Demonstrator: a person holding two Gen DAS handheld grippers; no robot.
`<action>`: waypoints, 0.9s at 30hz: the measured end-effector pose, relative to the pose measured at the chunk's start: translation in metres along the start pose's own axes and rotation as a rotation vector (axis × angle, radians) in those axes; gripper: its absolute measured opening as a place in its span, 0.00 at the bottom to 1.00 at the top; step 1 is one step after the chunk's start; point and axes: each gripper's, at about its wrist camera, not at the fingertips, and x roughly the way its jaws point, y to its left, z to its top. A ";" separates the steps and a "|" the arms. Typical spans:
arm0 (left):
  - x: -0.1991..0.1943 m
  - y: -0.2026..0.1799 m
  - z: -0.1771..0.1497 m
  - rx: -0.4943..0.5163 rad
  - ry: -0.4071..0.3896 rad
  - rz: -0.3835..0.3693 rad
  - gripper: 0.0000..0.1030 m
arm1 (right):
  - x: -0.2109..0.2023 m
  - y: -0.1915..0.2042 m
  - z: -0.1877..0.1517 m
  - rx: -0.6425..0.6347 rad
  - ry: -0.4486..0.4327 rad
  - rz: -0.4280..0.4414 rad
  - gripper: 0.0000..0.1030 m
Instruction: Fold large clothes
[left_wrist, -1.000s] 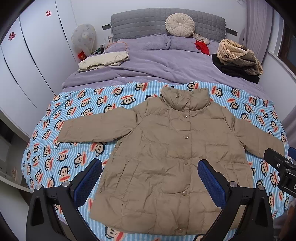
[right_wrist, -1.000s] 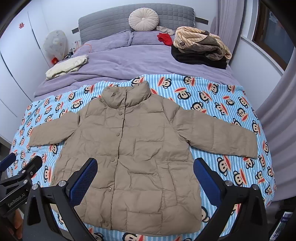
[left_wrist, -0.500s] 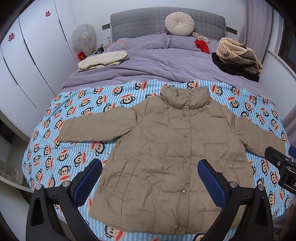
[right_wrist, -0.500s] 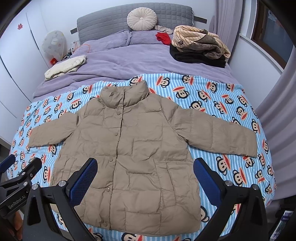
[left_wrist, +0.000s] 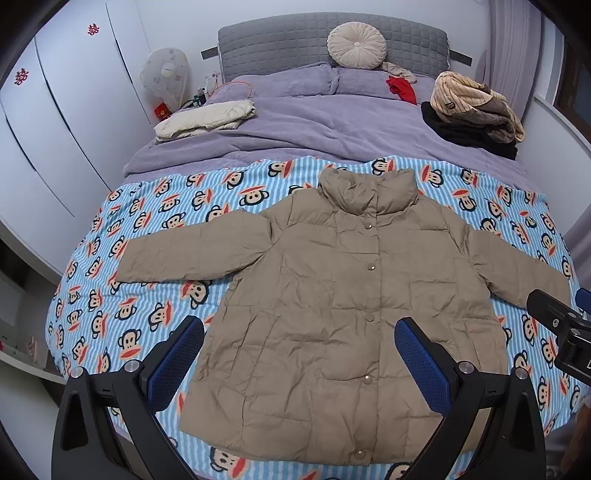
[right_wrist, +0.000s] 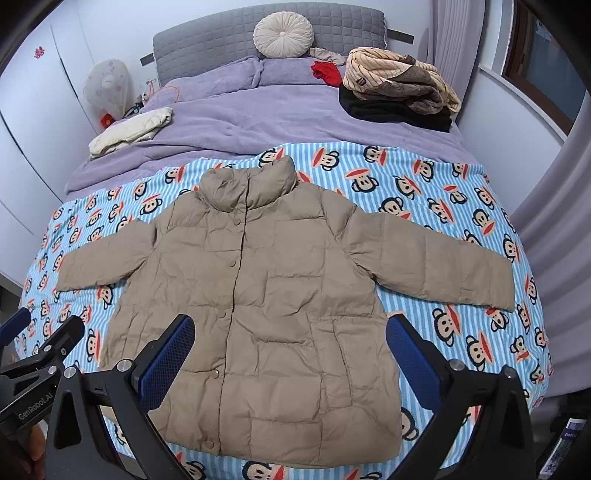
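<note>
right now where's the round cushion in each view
Left wrist: round cushion top centre-right, against the headboard.
Right wrist: round cushion top centre, against the headboard.
Shared landmark: the red cloth just below-right of it in both.

text: "genrobot.ai" | on: left gripper (right_wrist: 33, 354) body | view: right wrist
</note>
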 end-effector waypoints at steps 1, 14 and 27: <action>0.000 0.000 0.000 -0.001 0.000 0.000 1.00 | 0.000 0.001 0.000 0.000 0.000 -0.001 1.00; 0.000 -0.001 0.001 0.002 -0.001 0.000 1.00 | -0.001 -0.001 0.001 0.001 0.000 -0.002 1.00; 0.000 0.000 0.001 0.002 0.000 0.001 1.00 | -0.003 -0.002 0.000 0.001 0.003 -0.002 1.00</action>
